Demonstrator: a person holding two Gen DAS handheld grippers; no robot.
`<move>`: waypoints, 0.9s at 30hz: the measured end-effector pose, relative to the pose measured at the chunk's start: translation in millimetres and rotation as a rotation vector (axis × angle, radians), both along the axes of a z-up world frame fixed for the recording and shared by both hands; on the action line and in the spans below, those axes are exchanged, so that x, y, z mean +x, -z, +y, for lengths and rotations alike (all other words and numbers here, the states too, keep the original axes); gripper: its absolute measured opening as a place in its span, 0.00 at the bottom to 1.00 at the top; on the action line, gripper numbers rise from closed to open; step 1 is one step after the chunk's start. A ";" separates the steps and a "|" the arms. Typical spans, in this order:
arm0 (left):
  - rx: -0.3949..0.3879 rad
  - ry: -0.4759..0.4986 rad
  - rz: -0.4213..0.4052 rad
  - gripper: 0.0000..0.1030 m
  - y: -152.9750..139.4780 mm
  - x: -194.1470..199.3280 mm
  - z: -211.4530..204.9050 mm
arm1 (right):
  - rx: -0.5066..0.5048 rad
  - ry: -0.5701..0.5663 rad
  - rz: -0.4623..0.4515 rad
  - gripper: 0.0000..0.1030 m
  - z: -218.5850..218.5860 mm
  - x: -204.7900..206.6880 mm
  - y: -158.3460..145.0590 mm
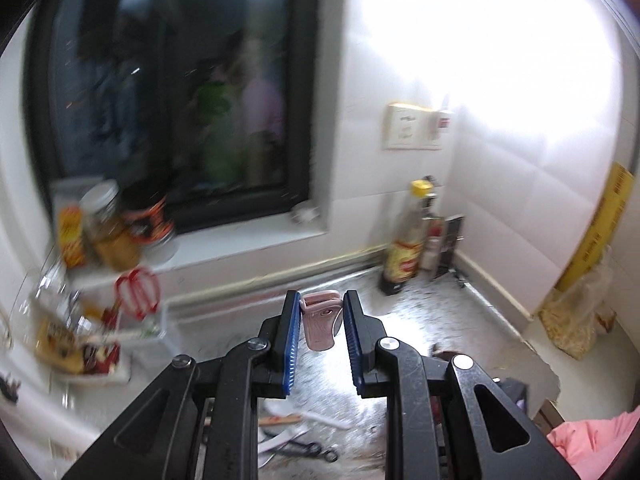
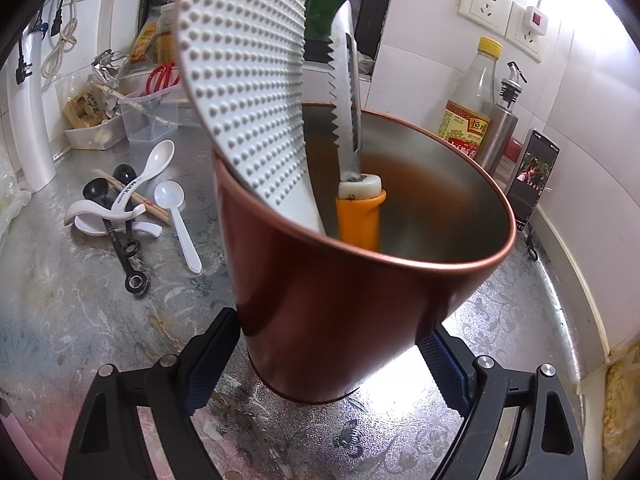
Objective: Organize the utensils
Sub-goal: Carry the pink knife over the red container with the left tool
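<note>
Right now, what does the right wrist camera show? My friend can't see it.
The right claw grips a copper-red metal cup holding a bumpy white rice paddle and an orange-handled serrated knife. To its left on the shiny counter lie white spoons, black measuring spoons and chopsticks.

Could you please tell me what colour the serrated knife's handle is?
Orange with a white collar; the serrated knife's handle shows best in the right wrist view.
</note>
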State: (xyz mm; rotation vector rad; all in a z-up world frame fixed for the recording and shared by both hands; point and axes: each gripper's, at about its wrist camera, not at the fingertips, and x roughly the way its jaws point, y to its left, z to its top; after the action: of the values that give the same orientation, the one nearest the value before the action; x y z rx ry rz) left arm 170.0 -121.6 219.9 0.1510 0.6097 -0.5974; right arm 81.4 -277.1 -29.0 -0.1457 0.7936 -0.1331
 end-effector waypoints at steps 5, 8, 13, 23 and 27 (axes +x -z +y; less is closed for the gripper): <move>-0.044 0.085 -0.008 0.21 -7.3 -9.0 -28.7 | -0.001 -0.010 0.004 0.87 3.3 4.2 -0.6; -0.047 0.142 -0.011 0.21 -9.6 -18.9 -45.9 | -0.003 -0.020 0.006 0.87 6.1 5.6 -0.8; -0.031 0.250 -0.012 0.21 -7.0 -37.2 -72.6 | -0.010 -0.036 0.007 0.87 10.1 7.3 -0.4; 0.029 0.339 0.106 0.21 30.7 -47.8 -99.7 | -0.009 -0.042 0.008 0.87 7.0 9.5 0.1; 0.068 0.341 0.140 0.21 45.4 -48.9 -105.5 | -0.014 -0.046 0.009 0.87 8.8 8.8 0.2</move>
State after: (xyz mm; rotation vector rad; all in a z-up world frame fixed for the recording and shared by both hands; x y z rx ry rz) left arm 121.1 -227.1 174.6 0.2822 0.7469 -0.9229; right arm 90.2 -268.4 -29.2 -0.1781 0.7974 -0.0949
